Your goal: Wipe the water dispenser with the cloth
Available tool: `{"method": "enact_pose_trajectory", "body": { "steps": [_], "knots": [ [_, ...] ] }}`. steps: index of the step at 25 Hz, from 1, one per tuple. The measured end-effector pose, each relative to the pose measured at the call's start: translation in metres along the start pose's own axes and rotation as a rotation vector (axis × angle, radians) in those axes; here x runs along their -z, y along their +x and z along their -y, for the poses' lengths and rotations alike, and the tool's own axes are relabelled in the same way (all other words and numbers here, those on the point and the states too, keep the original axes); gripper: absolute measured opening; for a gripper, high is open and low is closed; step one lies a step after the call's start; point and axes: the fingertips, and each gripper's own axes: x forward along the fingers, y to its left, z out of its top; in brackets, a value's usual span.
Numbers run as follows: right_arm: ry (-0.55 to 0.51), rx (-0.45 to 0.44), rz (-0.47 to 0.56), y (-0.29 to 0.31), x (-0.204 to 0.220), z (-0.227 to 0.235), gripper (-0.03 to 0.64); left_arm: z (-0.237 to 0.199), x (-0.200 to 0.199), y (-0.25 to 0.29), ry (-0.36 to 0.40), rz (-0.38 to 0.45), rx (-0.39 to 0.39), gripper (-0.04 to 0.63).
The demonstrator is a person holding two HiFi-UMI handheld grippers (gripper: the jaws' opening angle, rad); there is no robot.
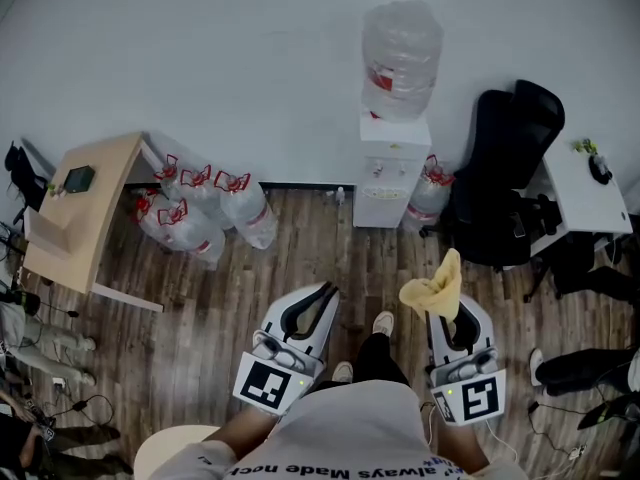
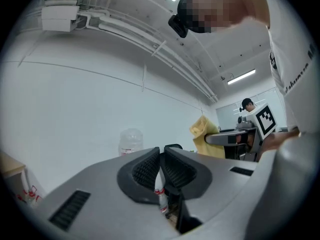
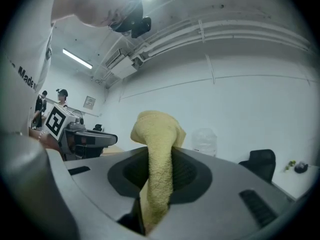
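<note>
A pale wall (image 1: pixel 250 58) closes the far side of the room, and a dark plank floor (image 1: pixel 300 268) runs from it toward the person. A black office chair (image 1: pixel 505 178) stands against the wall at the far right, with a white desk (image 1: pixel 585 193) just right of it. A wooden table (image 1: pixel 85 218) sits at the far left. The water dispenser (image 1: pixel 392 168) stands against the wall between them, just left of the chair. It is a white cabinet with a big bottle (image 1: pixel 402 58) upside down on top. A cluster of spare bottles (image 1: pixel 205 213) lies on the floor between the table and the dispenser.

Both tools are held near the person, well apart from the dispenser and pointing toward it. The left gripper (image 1: pixel 322 296) has its jaws closed together with nothing between them. Its own view shows the ribbed pads meeting (image 2: pixel 160 159). The right gripper (image 1: pixel 448 316) is clamped on the cloth (image 1: pixel 435 288) — a yellow towel pinched between the pads (image 3: pixel 160 171), its bunched end sticking up past the tips (image 3: pixel 157 129). The person's shoes (image 1: pixel 383 322) show on the floor between the two tools.
</note>
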Motion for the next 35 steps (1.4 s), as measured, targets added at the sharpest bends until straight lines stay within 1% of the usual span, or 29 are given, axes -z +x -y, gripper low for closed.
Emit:
{"method": "enact_pose_trajectory", "body": {
  "steps": [7, 25, 35],
  "knots": [
    [0.016, -0.001, -0.004, 0.015, 0.011, 0.030, 0.092, -0.008, 0.006, 0.031, -0.001, 0.001, -0.023, 0.044],
    [0.040, -0.032, -0.006, 0.108, 0.027, 0.148, 0.092, -0.045, 0.024, 0.173, -0.007, -0.018, -0.064, 0.044],
    [0.045, -0.070, -0.017, 0.158, 0.041, 0.201, 0.091, -0.068, 0.041, 0.241, -0.016, -0.044, -0.091, 0.044]
  ]
}}
